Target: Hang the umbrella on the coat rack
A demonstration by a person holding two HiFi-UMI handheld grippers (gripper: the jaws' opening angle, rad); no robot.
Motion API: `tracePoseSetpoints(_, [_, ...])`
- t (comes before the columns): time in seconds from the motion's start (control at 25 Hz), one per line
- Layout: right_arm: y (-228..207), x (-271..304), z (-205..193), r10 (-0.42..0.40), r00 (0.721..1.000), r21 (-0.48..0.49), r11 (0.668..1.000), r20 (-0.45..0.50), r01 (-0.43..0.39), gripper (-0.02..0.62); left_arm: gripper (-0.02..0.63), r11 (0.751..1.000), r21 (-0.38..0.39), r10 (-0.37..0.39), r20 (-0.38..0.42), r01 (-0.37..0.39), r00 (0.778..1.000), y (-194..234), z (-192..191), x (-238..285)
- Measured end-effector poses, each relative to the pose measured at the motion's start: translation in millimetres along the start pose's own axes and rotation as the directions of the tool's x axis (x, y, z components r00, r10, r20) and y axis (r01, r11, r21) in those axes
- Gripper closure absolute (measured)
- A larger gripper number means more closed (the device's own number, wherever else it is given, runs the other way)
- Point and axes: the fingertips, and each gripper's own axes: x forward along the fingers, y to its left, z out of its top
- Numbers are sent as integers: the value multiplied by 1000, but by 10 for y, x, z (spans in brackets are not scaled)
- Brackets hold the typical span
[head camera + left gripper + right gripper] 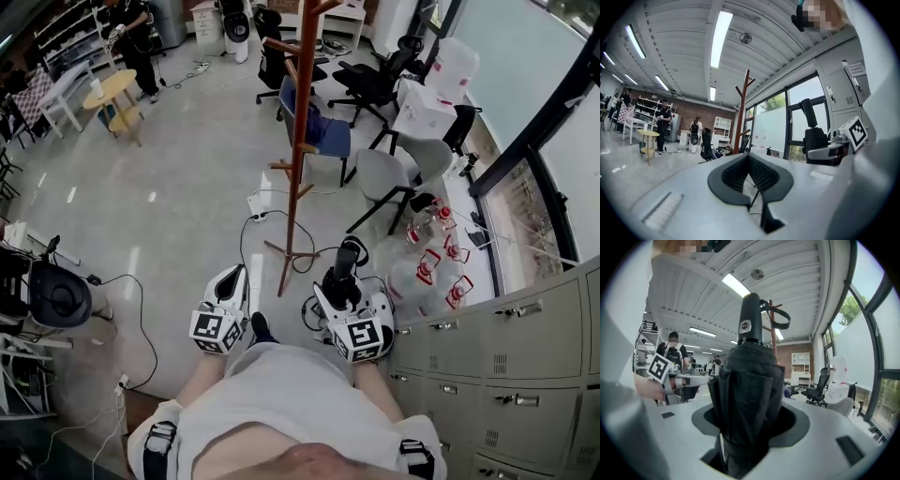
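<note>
My right gripper (345,292) is shut on a black folded umbrella (344,266), which juts forward over the floor. In the right gripper view the umbrella (750,380) fills the jaws, handle end away from me, its strap loop beside the coat rack (773,336) behind. The brown wooden coat rack (300,141) stands just ahead, its feet (286,255) between the two grippers. My left gripper (225,286) is at the left of the rack's base, shut with nothing in it; its pads (736,174) meet at the tips. The left gripper view shows the rack (743,108) and the umbrella (806,115).
Cables and a power strip (258,206) lie by the rack's feet. A blue chair (319,131) and grey chairs (394,173) stand behind it. Water bottles (433,264) and grey lockers (506,347) are at the right. A person (131,37) stands by a yellow table (112,89).
</note>
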Motion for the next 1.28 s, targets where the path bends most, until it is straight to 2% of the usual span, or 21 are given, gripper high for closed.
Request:
tracePoseSetpoints(0.2, [-154, 712, 226, -53, 998, 2, 999, 15, 53, 344, 595, 997, 28, -68, 26, 67, 997, 616, 277, 609])
tracePoseSetpoints(0.36, [-254, 1204, 319, -86, 996, 11, 996, 23, 86, 344, 595, 994, 47, -103, 17, 103, 994, 1023, 338, 958])
tracePoseSetpoints(0.6, [-377, 1636, 371, -81, 997, 26, 996, 8, 81, 344, 595, 996, 27, -86, 12, 86, 996, 1370, 364, 1256])
tracePoseSetpoints(0.88, [-601, 1897, 389, -35, 999, 25, 999, 2, 35, 344, 595, 999, 17, -48, 9, 48, 999, 1408, 380, 1517])
tracePoseSetpoints(1.28, [-838, 2023, 431, 68, 998, -3, 998, -4, -68, 344, 595, 1000, 13, 14, 16, -14, 1000, 1204, 453, 1732])
